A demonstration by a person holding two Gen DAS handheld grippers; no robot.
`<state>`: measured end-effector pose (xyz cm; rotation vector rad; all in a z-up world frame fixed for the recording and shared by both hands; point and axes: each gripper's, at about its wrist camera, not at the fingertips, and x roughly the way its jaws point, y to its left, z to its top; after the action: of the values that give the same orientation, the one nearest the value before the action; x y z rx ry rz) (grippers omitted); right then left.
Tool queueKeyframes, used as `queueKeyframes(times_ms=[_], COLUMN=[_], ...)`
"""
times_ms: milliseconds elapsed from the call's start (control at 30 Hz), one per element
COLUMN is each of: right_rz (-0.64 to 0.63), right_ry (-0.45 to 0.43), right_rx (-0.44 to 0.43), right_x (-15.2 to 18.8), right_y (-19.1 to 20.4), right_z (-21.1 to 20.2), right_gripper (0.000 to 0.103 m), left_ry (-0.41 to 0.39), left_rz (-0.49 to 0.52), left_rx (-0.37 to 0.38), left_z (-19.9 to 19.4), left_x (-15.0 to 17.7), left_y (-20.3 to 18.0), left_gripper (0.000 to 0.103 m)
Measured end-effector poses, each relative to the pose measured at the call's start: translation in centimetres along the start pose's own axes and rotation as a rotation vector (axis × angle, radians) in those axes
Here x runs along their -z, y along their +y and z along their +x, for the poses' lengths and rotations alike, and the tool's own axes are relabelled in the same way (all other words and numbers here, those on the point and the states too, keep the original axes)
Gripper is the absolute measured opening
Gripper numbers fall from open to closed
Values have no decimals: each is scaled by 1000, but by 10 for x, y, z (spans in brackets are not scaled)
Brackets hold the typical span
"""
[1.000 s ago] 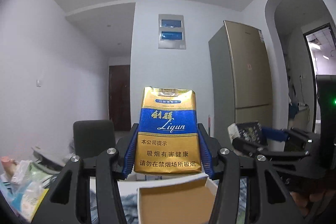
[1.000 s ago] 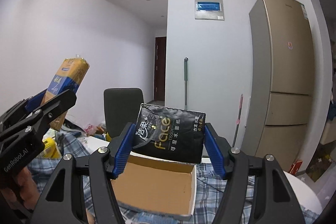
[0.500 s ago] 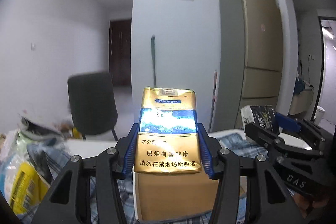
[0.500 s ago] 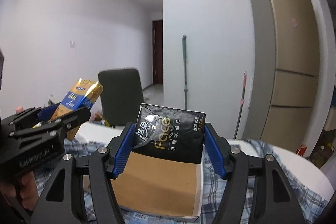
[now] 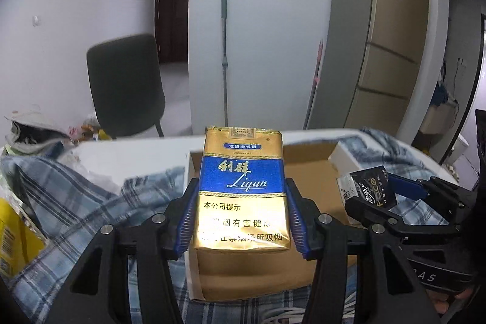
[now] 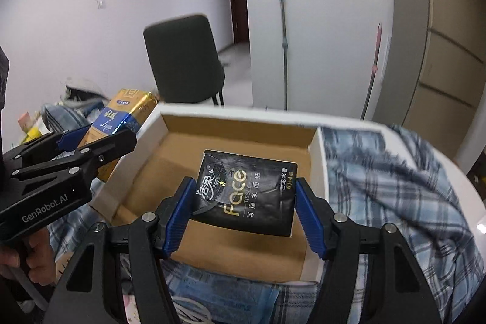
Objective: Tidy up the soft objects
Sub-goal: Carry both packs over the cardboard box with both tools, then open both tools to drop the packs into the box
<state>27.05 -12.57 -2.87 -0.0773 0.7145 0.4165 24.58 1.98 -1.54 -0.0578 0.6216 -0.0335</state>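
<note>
My left gripper is shut on a gold and blue soft cigarette pack, held upright over the near left part of an open cardboard box. My right gripper is shut on a black tissue pack and holds it above the inside of the same box. In the right wrist view the left gripper and its cigarette pack sit at the box's left wall. In the left wrist view the right gripper and its tissue pack are at the right.
The box rests on a blue plaid cloth over a white round table. Bags and clutter lie at the left. A dark chair, a mop and a fridge stand behind.
Both grippers have tilted down and lowered toward the box, each still holding its pack. The box interior now fills the view under the tissue pack.
</note>
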Motion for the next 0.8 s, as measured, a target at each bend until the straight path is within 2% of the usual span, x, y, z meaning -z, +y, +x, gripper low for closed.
queueKeyframes(times_ms=[100,167,400,467,533,600,800], right_rz=[0,2,4,4,9,14,14], right_ry=[48,73,114,121,119,105,75], right_rx=[3,-2,-18,-20,-17,0,32], right_x=[6,8,12,13,12,11,6], right_y=[-4,-4,-3,-3,-2,-3,-5], right_z=[12,17,24,26,26,25,15], right_gripper=[64,64,64,65,72,80,80], left_ry=[38,49,64,66,65,65,46], left_rz=[12,7,25,40,42,26,-26], left_rx=[-11,-8,-24,-47,-67,-72,-37], left_z=[12,8,13,13,14,14,0], left_x=[0,13,20,21,22,22,16], left_y=[-1,-3,-5,-6,-6,-3,4], left_gripper=[55,55,56,63,87,88,88])
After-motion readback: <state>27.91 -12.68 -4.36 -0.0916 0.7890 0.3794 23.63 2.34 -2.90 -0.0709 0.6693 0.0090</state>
